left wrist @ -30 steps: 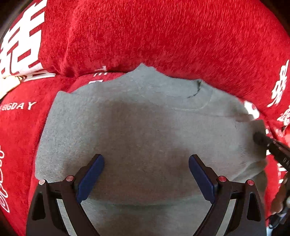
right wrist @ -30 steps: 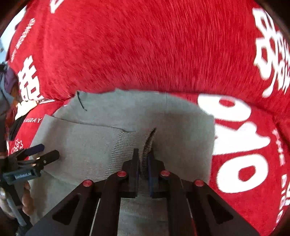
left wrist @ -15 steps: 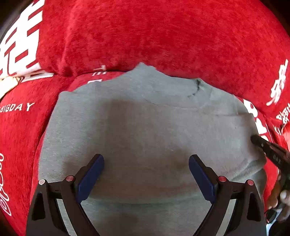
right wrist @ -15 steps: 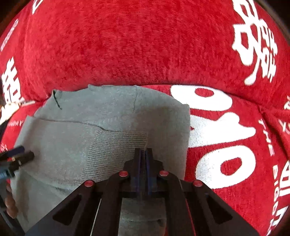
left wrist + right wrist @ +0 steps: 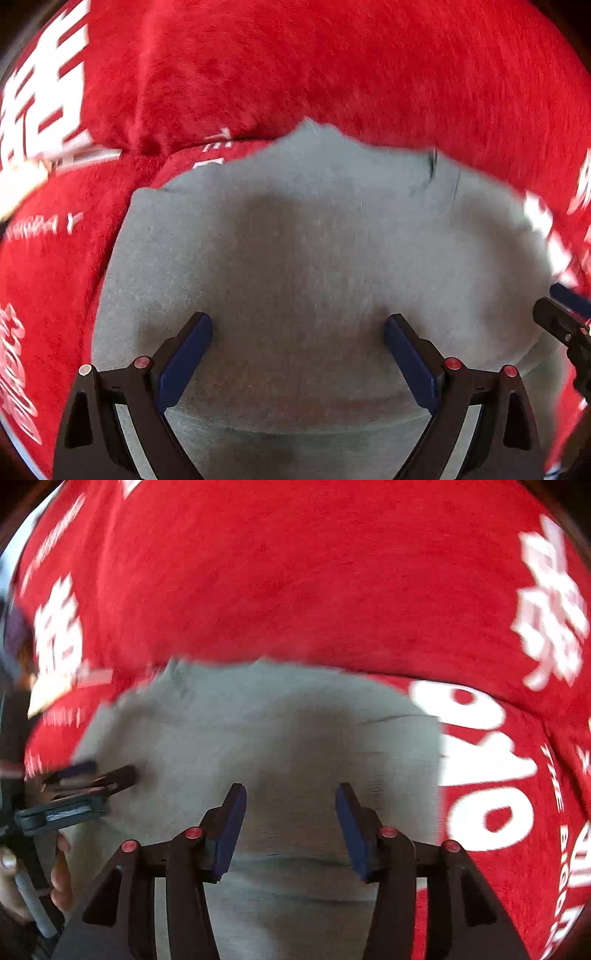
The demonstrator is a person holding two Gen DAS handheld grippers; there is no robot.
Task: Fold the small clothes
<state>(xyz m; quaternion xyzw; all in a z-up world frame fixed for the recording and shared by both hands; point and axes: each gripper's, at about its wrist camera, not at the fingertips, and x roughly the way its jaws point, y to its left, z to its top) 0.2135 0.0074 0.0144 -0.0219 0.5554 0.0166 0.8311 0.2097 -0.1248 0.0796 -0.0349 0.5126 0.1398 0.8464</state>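
Note:
A small grey knit sweater lies flat on the red sofa seat, its neckline toward the backrest; it also shows in the right wrist view. My left gripper is open and empty, low over the sweater's middle. My right gripper is open and empty over the sweater's right part. The right gripper's tip shows at the right edge of the left wrist view. The left gripper shows at the left of the right wrist view, with the holding hand below it.
The red plush sofa cover with white lettering rises as a backrest just behind the sweater. Large white letters mark the seat to the right of the sweater. A pale object lies at the far left.
My right gripper has opened and let go of the sweater's sleeve cuff, which now lies folded flat on the body. Both grippers shifted slightly; the left stayed open.

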